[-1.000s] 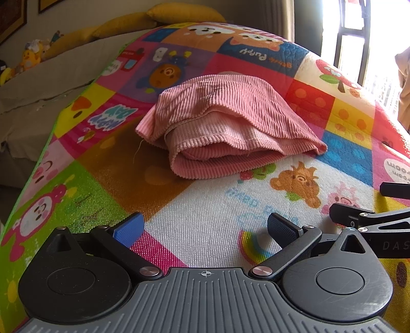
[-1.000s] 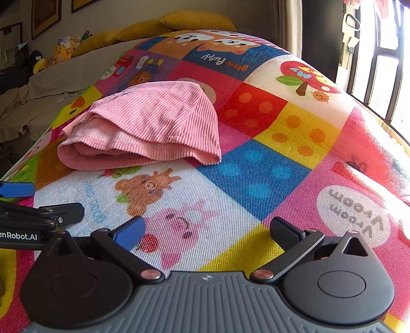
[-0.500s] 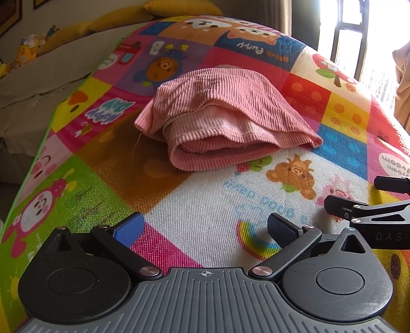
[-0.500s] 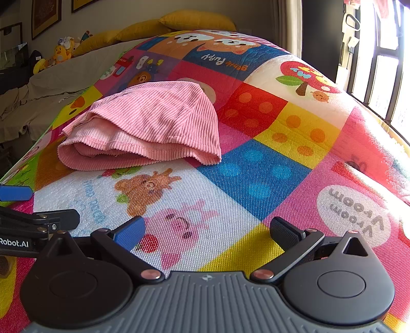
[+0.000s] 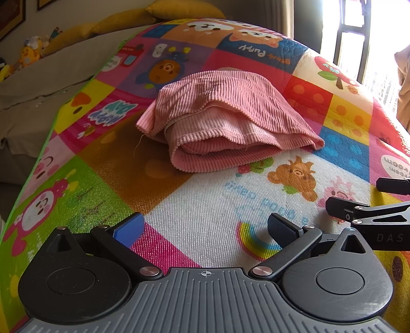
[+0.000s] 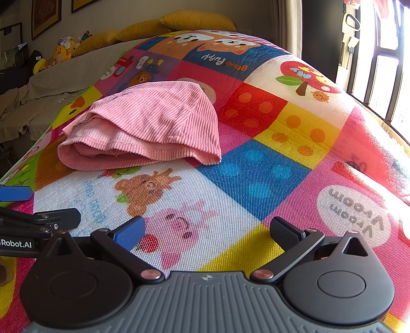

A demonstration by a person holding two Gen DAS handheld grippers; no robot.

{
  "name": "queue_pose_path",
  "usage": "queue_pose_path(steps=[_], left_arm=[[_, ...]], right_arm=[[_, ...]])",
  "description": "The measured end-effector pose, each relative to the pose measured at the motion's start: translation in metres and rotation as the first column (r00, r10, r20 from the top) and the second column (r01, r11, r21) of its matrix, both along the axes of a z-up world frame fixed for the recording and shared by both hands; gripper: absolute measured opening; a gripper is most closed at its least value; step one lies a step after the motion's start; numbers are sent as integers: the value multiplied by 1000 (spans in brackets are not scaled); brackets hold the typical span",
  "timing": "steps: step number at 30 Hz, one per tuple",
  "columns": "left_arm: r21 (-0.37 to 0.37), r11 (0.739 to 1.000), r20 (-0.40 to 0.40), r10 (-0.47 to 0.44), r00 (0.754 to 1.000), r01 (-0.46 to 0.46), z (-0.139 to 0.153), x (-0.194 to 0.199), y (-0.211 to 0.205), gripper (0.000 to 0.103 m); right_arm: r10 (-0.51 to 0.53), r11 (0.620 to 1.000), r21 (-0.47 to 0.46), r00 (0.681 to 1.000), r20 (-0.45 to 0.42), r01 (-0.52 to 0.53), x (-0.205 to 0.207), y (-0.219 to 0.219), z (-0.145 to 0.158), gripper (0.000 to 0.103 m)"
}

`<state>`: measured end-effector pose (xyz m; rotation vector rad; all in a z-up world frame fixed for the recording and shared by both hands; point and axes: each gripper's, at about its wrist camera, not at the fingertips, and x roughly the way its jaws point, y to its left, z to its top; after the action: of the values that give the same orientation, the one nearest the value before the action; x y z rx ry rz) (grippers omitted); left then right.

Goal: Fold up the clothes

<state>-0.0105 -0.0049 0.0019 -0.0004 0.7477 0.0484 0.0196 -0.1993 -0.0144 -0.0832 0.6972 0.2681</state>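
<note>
A pink ribbed garment (image 5: 225, 123) (image 6: 148, 128) lies folded in several layers on a colourful cartoon play mat (image 5: 205, 205) (image 6: 256, 174). My left gripper (image 5: 205, 226) stands open near the mat's front, a good way short of the garment, nothing between its fingers. My right gripper (image 6: 207, 228) is open too, to the right of the left one and equally far from the cloth. The right gripper's tips (image 5: 358, 202) show at the right edge of the left wrist view. The left gripper's tips (image 6: 38, 207) show at the left edge of the right wrist view.
Yellow pillows (image 6: 194, 21) lie beyond the mat's far end. A beige sheet (image 5: 38, 97) covers the surface left of the mat, with soft toys (image 6: 60, 52) further back. A barred window (image 6: 379, 66) runs along the right side. Framed pictures hang on the far wall.
The left gripper has crept slightly back and left, so the garment sits a little further off in its view. The right gripper and the garment have stayed put.
</note>
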Motion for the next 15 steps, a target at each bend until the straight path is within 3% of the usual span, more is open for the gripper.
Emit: queue_pose_path(steps=[15], left_arm=[[9,1000,2,-3,1000,3,0,-2,-3,103]], right_arm=[[0,1000,0,1000,0,0,0,0,0,103]])
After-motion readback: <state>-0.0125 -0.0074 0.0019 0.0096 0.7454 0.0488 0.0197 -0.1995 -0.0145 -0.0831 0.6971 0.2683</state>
